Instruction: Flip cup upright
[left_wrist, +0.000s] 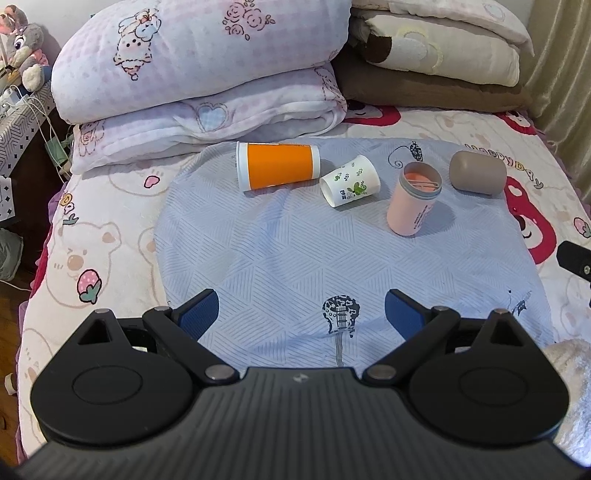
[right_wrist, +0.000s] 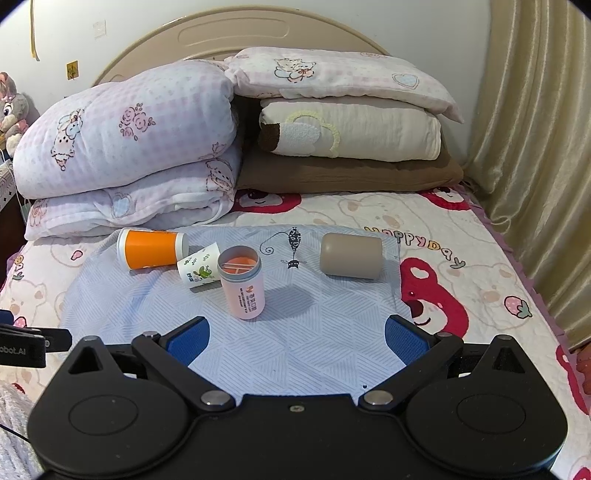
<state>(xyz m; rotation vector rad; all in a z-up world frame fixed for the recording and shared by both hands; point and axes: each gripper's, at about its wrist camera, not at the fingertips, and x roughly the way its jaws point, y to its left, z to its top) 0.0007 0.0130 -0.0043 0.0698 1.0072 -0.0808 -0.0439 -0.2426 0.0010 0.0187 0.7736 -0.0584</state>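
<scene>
Setting: four cups on a pale blue cloth (right_wrist: 303, 332) spread over a bed (right_wrist: 480, 295), folded quilts and pillows stacked behind.

Pink cup: the pink cup (right_wrist: 242, 282) stands mouth-up, near the middle of the cloth; it appears already upright.

Lying cups: the orange cup (left_wrist: 277, 165), the small leaf-print paper cup (left_wrist: 349, 180) and the taupe cup (right_wrist: 351, 255) all rest on their sides. Which one comes next cannot be told from the task line alone.

Axes: the orange cup lies crosswise to both cameras, wide rim to the left. The paper cup lies diagonally, mouth toward the near left, just beside the orange cup's narrow end. The taupe cup lies crosswise at the cloth's right edge; its mouth is not clearly seen.

Left gripper: the left gripper (left_wrist: 302, 314) hovers low over the near part of the cloth, jaws spread wide, holding nothing.

Right gripper: the right gripper (right_wrist: 297, 338) is likewise spread wide and empty.

Which side is nearer: the orange and paper cups lie ahead and slightly left of centre for the left gripper; the taupe cup sits ahead and slightly right of the right gripper, well apart from the others. By that layout, the right gripper looks better placed for the taupe cup, the left for the orange-and-paper pair.
</scene>
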